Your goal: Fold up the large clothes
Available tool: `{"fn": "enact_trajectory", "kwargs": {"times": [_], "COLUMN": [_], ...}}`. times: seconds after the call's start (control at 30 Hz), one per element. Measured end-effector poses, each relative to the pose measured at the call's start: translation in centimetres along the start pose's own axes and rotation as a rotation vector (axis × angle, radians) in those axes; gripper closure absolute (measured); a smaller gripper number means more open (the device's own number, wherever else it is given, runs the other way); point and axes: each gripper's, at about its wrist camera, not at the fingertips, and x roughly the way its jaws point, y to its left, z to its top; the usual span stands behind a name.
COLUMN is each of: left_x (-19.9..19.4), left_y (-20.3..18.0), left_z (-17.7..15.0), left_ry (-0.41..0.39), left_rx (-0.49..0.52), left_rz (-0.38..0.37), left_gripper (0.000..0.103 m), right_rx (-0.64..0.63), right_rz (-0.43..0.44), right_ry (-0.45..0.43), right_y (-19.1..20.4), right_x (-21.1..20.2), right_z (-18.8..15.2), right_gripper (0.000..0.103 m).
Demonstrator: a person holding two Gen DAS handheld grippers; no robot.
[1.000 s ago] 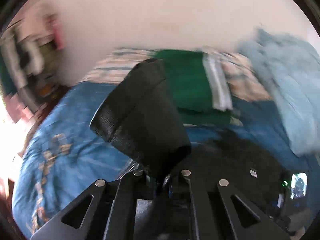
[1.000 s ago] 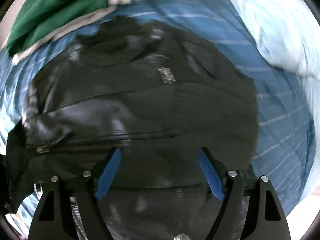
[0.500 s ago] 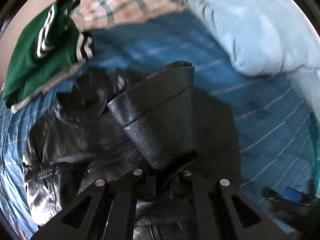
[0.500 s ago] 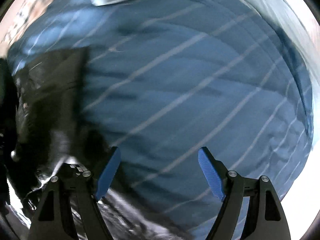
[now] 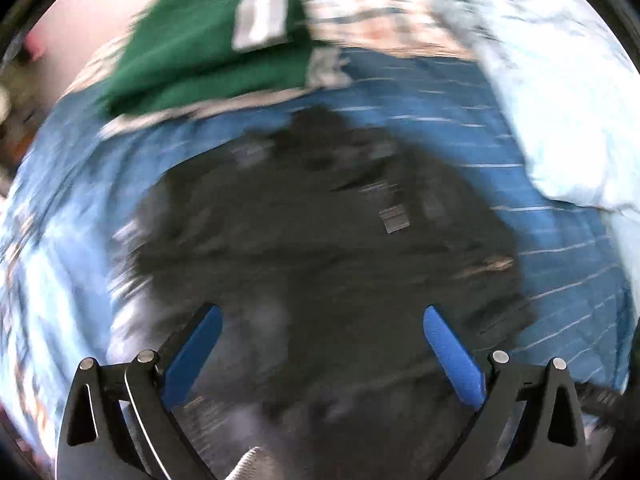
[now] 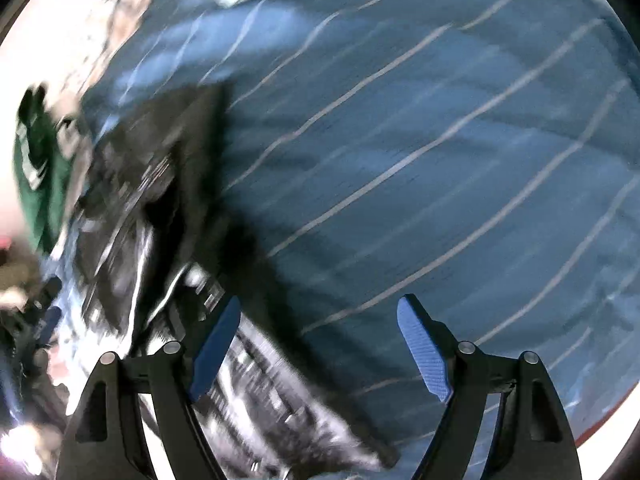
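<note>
A black leather jacket [image 5: 320, 240] lies spread on the blue striped bedsheet [image 5: 560, 264]. The view is motion-blurred. My left gripper [image 5: 320, 320] is open and empty above the jacket's lower part, blue pads wide apart. In the right wrist view the jacket [image 6: 168, 216] lies at the left, its edge running under the left finger. My right gripper [image 6: 320, 316] is open and empty, mostly over bare bedsheet [image 6: 440, 160] beside the jacket's right edge.
A folded green garment with white stripes [image 5: 208, 48] lies beyond the jacket, also at the far left in the right wrist view [image 6: 36, 184]. A checked cloth [image 5: 380, 20] and a pale blue duvet [image 5: 552, 80] lie at the back right.
My left gripper was shut on a jacket sleeve held up; it has let go and opened, and the sleeve now lies down. The right gripper stayed open beside the jacket's right edge.
</note>
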Motion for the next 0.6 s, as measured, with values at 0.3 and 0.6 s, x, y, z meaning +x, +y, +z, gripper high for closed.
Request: {"fn": "enact_trajectory", "kwargs": {"times": [0.3, 0.6], "left_x": [3.7, 5.2], "left_y": [14.6, 13.8], "left_z": [-11.9, -12.0], "left_ry": [0.257, 0.233], "left_rx": [-0.159, -0.131], "left_rz": [0.27, 0.062], "left_gripper": [0.001, 0.098], "right_rx": [-0.113, -0.154], "right_rz": [0.015, 0.001], "right_ry": [0.248, 0.236], "right_y": [1.2, 4.3], "right_x": [6.7, 8.1], "right_z": [-5.9, -8.9], "right_gripper": [0.021, 0.092]}}
